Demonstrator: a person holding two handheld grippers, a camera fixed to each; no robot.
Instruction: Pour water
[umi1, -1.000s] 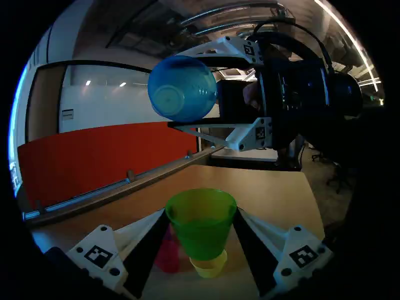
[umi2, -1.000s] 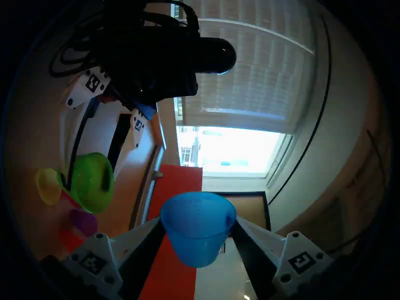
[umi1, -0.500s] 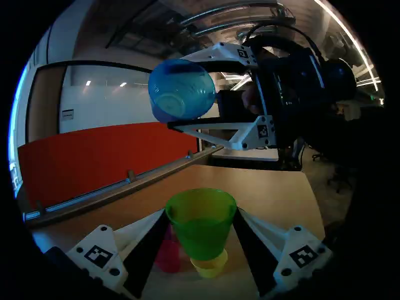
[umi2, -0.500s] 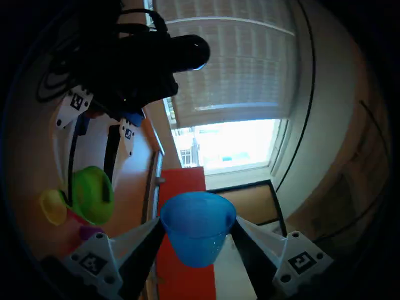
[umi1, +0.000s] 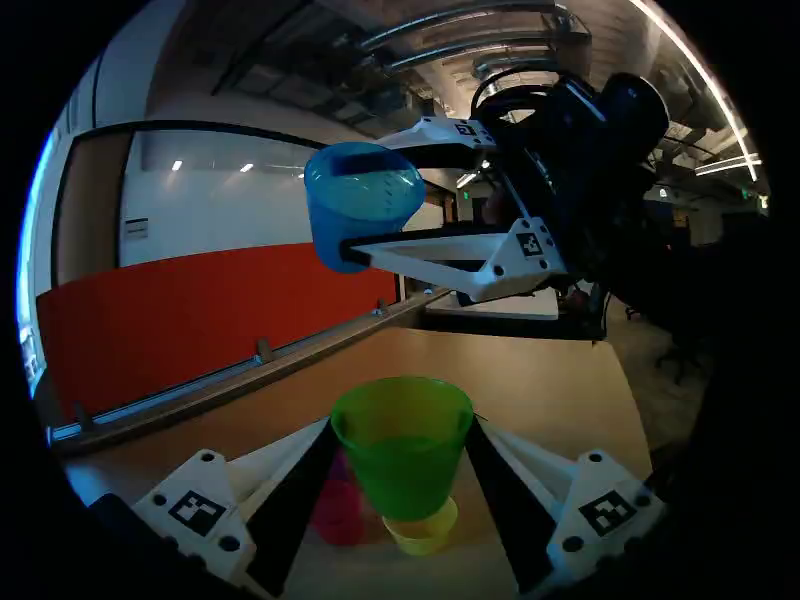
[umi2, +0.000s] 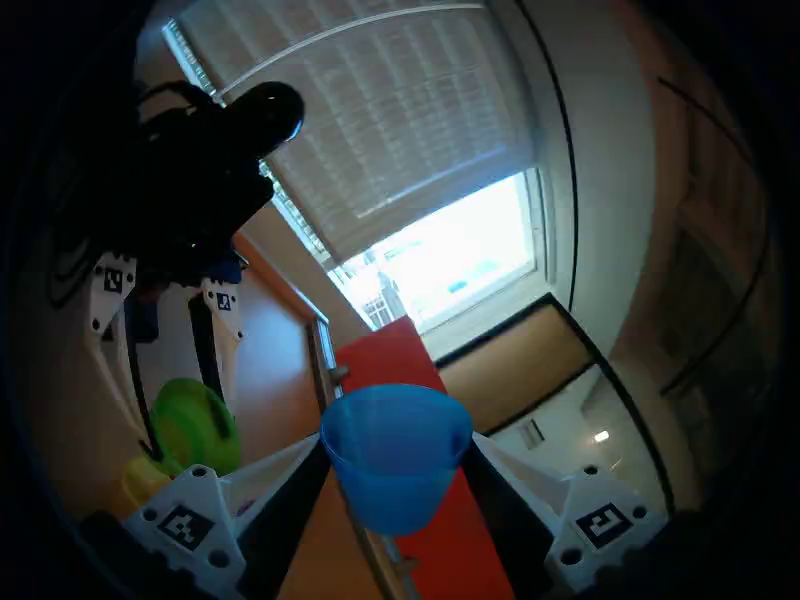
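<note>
In the left gripper view, we find the left gripper (umi1: 402, 425) pinching a translucent green cup (umi1: 402, 465). One white finger (umi1: 290, 480) presses on each side of the cup, which stands upright with its mouth open to the ceiling. Just behind the green cup, low against its base, stand a pink cup (umi1: 338, 508) on its left and a yellow cup (umi1: 420, 530) on its right. Both rest on the wooden table (umi1: 545, 385) that runs away beyond it.

Above the green cup and farther off, the right gripper (umi1: 345, 205) reaches in from the right, its two fingers clamped on a blue cup (umi1: 362, 200). That cup is held well clear of the green cup's rim, close to upright. We cannot tell whether either cup holds water.

Beyond the green cup to the left, a red panel (umi1: 200, 320) lines the table's far edge, with a pale glazed wall (umi1: 210, 210) above it.

In the right gripper view, the blue cup sits gripped between that gripper's fingers in the foreground. The green cup lies farther off with the yellow cup just beside it. Behind the green cup is a bright window (umi2: 450, 250) under lowered blinds (umi2: 380, 130).
</note>
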